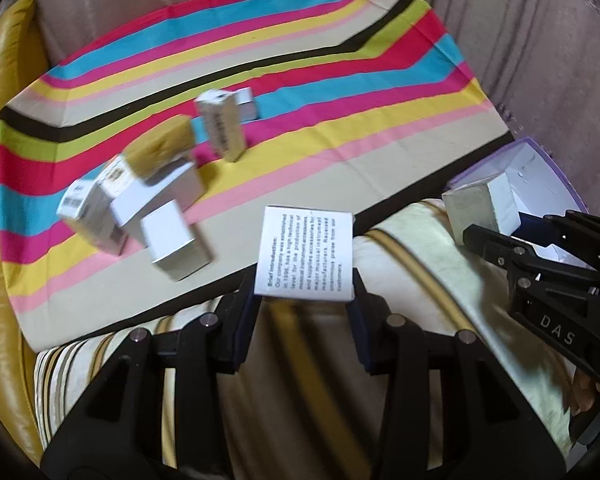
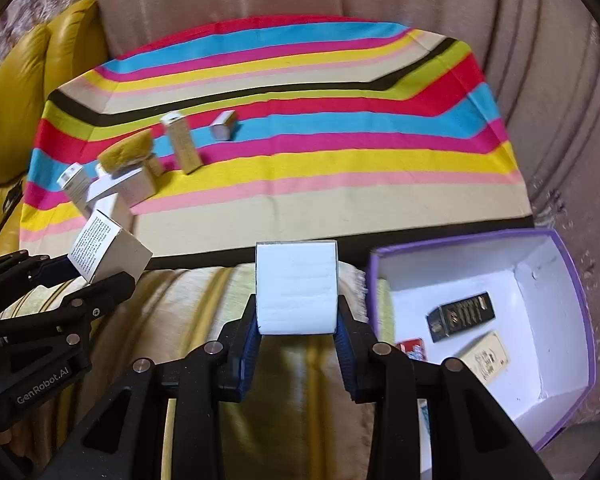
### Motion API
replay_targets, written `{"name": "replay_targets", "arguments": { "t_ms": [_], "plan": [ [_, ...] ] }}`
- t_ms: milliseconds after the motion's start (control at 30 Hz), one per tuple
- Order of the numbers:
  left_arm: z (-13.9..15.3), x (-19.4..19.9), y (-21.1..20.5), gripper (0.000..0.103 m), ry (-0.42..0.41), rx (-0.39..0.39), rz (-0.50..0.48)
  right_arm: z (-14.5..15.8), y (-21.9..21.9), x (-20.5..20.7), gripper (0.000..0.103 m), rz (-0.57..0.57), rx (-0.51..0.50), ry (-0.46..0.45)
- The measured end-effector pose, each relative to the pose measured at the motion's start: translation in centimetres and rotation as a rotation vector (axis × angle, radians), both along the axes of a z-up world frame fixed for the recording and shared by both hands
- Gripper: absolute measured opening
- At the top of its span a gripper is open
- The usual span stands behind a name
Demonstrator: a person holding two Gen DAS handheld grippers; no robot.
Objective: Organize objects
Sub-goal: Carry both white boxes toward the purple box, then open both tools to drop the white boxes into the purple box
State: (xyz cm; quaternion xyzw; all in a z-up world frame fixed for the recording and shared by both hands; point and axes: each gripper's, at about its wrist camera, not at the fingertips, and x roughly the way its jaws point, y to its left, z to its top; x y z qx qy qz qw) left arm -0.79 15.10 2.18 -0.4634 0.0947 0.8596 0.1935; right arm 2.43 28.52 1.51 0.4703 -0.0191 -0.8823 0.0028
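A plain white carton (image 2: 296, 288) is clamped between the fingers of the right gripper (image 2: 296, 320), held above a cream striped cushion just left of an open purple-edged storage box (image 2: 572, 320). The left gripper (image 1: 304, 296) has its fingers closed on a second white carton with printed text (image 1: 305, 254), held near the front edge of the striped cloth (image 1: 340, 128).

Inside the storage box lie a black packet (image 2: 460, 316), a tan packet (image 2: 486, 354) and a red-patterned item (image 2: 414, 349) partly hidden behind the right gripper.

Far left on the striped cloth, a loose cluster of small cartons (image 1: 140, 200) is jumbled together, with a yellow-brown box (image 1: 160, 146) on top. A tall upright carton (image 1: 222, 126) and a small box (image 1: 247, 103) behind it stand a little to the right, towards the far side.

The sorting seems partly done: a few items are in the storage box, two cartons are in hand, and roughly seven pieces are left on the cloth.
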Motion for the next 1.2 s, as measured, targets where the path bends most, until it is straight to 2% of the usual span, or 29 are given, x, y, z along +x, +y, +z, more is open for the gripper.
{"name": "replay_targets", "arguments": {
  "t_ms": [667, 967, 1000, 1033, 1067, 1133, 1200],
  "plan": [
    [0.0, 1.7, 11.2, 0.046, -0.011, 0.007, -0.248, -1.5, 10.6, 3.9, 0.035, -0.213, -0.039, -0.017],
    [0.2, 2.9, 14.2, 0.046, -0.035, 0.053, -0.339, -1.9, 14.1, 5.5, 0.035, -0.301, -0.047, -0.023],
    [0.2, 2.9, 14.3, 0.047, -0.040, 0.067, -0.346, -2.0, 14.4, 5.7, 0.035, -0.310, -0.049, -0.024],
    [0.2, 2.9, 14.5, 0.054, -0.052, 0.084, -0.359, -2.0, 14.7, 5.8, 0.036, -0.321, -0.051, -0.026],
    [0.2, 2.9, 14.6, 0.066, -0.058, 0.089, -0.364, -2.0, 14.8, 5.8, 0.036, -0.326, -0.050, -0.026],
    [0.3, 3.0, 14.6, 0.075, -0.053, 0.100, -0.362, -2.0, 14.9, 5.9, 0.037, -0.334, -0.052, -0.021],
    [0.5, 3.0, 14.5, 0.076, -0.049, 0.106, -0.359, -2.0, 14.9, 5.9, 0.047, -0.339, -0.058, -0.022]
  ]
}}
